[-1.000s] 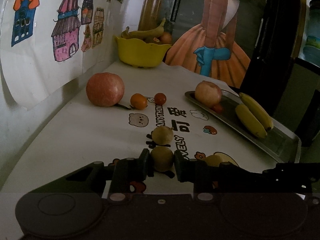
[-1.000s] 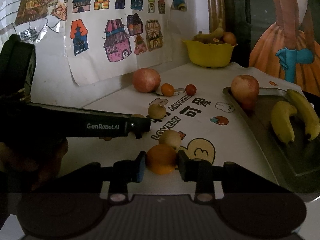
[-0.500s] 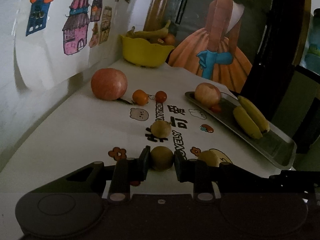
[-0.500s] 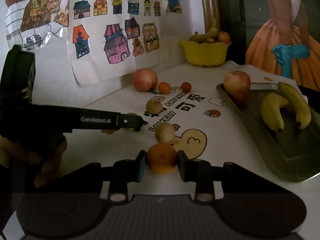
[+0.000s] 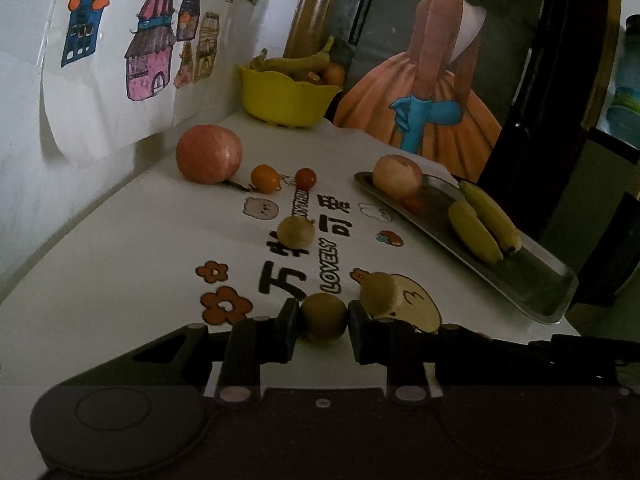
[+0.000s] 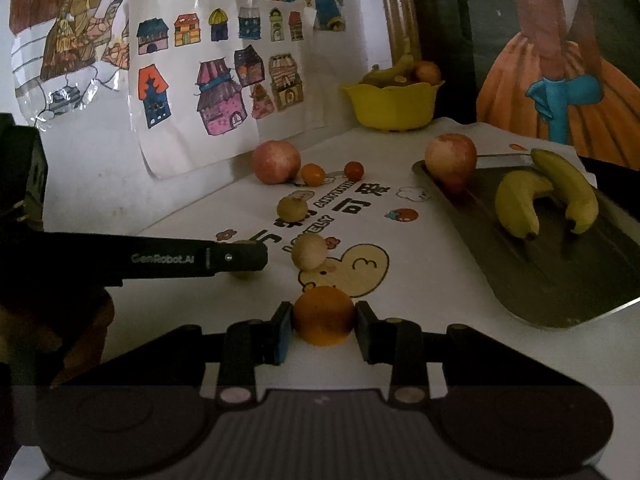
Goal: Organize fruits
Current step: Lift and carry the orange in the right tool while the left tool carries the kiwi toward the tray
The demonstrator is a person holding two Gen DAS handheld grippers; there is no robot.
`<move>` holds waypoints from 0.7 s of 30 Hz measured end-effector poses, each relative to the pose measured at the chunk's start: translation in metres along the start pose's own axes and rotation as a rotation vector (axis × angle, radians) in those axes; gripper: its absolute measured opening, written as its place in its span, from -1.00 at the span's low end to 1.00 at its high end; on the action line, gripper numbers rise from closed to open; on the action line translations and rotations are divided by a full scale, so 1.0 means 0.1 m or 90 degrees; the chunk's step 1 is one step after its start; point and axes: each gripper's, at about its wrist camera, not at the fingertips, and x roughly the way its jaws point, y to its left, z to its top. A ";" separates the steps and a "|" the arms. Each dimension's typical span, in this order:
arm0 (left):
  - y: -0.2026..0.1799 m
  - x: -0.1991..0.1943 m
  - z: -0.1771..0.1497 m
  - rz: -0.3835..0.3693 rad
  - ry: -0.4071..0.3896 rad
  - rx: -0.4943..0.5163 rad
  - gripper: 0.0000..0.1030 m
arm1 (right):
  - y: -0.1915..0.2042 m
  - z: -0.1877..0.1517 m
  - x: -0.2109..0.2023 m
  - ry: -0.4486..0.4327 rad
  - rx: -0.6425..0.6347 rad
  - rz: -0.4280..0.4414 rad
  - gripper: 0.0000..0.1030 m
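Note:
My left gripper (image 5: 323, 320) is shut on a brown round fruit (image 5: 323, 317), held above the printed tablecloth. My right gripper (image 6: 323, 322) is shut on an orange (image 6: 323, 314), also held off the cloth. On the cloth lie two more brown fruits (image 5: 296, 231) (image 5: 378, 292), a large red apple (image 5: 209, 159), a small orange fruit (image 5: 265, 178) and a red cherry tomato (image 5: 305, 177). A metal tray (image 5: 532, 280) at the right holds an apple (image 5: 397, 176), a small red fruit and two bananas (image 5: 482, 224). The left gripper's arm (image 6: 160, 258) shows in the right wrist view.
A yellow bowl (image 5: 286, 98) with bananas and other fruit stands at the back by the wall. Drawings of houses hang on the left wall. A painting of an orange dress leans behind the tray. The table's edge runs just right of the tray.
Both grippers have risen and drawn back with their fruits. The left one lifted its brown fruit away from the other brown fruit; the table now looks farther below.

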 end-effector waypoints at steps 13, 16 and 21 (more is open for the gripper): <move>-0.27 -0.06 -0.11 -0.020 0.014 0.035 -0.46 | -0.16 -0.12 -0.19 -0.021 0.045 -0.007 -0.28; -0.35 -0.05 -0.13 -0.025 0.018 0.040 -0.45 | -0.22 -0.15 -0.25 -0.027 0.056 -0.011 -0.28; -0.50 0.00 -0.15 -0.032 0.020 0.050 -0.45 | -0.32 -0.17 -0.33 -0.039 0.073 -0.015 -0.28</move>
